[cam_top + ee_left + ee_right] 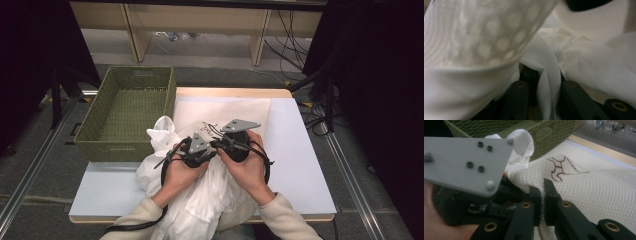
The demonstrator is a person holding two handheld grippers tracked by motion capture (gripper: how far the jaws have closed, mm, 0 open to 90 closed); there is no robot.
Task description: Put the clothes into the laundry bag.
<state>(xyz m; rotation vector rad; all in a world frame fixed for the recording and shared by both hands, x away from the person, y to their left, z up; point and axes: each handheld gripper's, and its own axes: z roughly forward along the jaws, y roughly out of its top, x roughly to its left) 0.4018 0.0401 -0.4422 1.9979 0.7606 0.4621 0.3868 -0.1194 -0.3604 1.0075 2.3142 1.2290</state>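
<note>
— Right tool [543, 187]? 
— Clamped on mesh bag [584, 185] fold, beside basket [120, 107].

— Left tool [544, 87]? 
— White cloth [544, 65] between jaws; grip cannot be judged, tips hidden by fabric.

- From above, your table [305, 165] is evenly lit, while black curtains at 9 and 3 o'clock swallow the light.
- The white cloth [210, 200] near 6 o'clock glares, nearly washed out.
- In your left gripper view, the mesh fabric [486, 37] at 11 o'clock is blurred, too close.
- In your right gripper view, the grey plate [461, 162] at 9 o'clock is soft; the basket [544, 135] at 12 is dim.
</note>
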